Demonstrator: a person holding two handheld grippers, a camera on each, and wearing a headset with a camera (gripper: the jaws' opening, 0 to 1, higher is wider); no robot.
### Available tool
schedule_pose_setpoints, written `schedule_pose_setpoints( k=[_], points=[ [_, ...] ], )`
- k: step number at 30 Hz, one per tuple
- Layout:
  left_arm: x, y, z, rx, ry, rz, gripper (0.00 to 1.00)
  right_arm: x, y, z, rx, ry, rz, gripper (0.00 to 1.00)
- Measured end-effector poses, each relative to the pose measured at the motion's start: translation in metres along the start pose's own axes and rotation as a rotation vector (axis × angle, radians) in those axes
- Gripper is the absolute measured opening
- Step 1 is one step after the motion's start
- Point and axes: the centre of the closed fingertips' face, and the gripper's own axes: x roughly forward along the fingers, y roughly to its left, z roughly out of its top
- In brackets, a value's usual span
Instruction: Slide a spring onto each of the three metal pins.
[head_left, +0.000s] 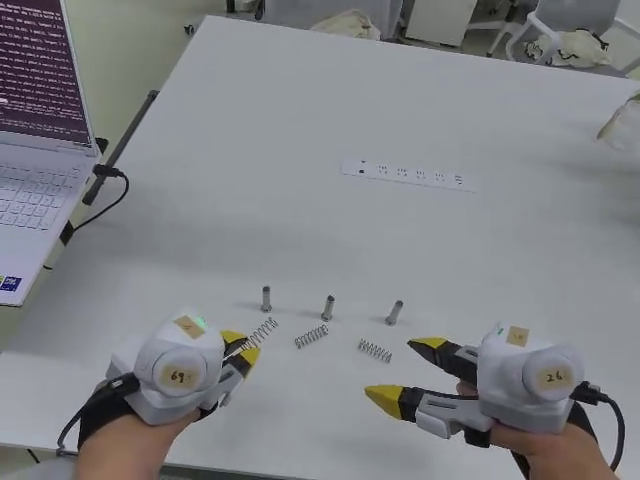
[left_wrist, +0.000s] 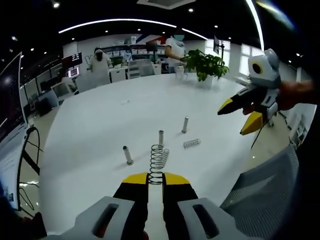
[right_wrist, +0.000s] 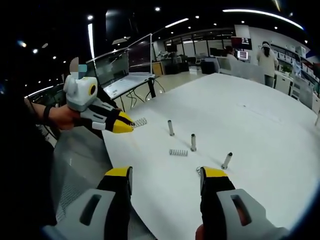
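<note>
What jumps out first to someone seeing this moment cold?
Three metal pins stand upright in a row on the white table, all bare. Just in front of them the left gripper, at the near left, has its jaws shut on one spring. Two loose springs lie flat beside it, and the right gripper is open at the near right.

The head view looks down from behind the left gripper (head_left: 242, 347) and right gripper (head_left: 394, 368). Each gripper view skims low past its fingers (left_wrist: 135, 179); all share the pins (head_left: 328, 308) beyond them.
</note>
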Motion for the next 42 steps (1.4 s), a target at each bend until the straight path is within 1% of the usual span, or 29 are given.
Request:
schedule_pose_setpoints(
  k=[4, 8, 13, 15, 20, 28, 32, 37, 42],
  points=[
    [0.001, -0.011, 0.005, 0.031, -0.005, -0.03, 0.02, 0.005, 0.006, 0.0, -0.014, 0.01, 0.022, 0.51],
    [0.001, -0.02, 0.01, 0.057, -0.011, -0.056, 0.02, 0.009, 0.012, 0.008, -0.017, -0.008, 0.047, 0.47],
    [0.001, -0.036, 0.016, 0.095, -0.019, -0.092, 0.02, 0.015, 0.017, 0.011, -0.023, -0.011, 0.068, 0.44],
    [0.002, -0.043, 0.017, 0.125, -0.017, -0.108, 0.02, 0.017, 0.02, 0.012, -0.025, -0.009, 0.083, 0.43],
    [0.002, -0.057, 0.02, 0.154, -0.019, -0.142, 0.02, 0.02, 0.027, 0.015, -0.023, -0.018, 0.114, 0.37],
    [0.002, -0.079, 0.024, 0.21, -0.022, -0.199, 0.02, 0.025, 0.037, 0.013, -0.026, -0.009, 0.154, 0.31],
    [0.001, -0.085, 0.024, 0.233, -0.022, -0.223, 0.02, 0.027, 0.039, 0.012, -0.017, -0.007, 0.171, 0.29],
    [0.002, -0.09, 0.02, 0.261, -0.013, -0.243, 0.02, 0.029, 0.039, 0.013, 0.011, -0.012, 0.184, 0.19],
    [0.001, -0.094, 0.02, 0.279, -0.015, -0.257, 0.02, 0.029, 0.042, 0.012, 0.017, -0.007, 0.205, 0.18]
  ],
)
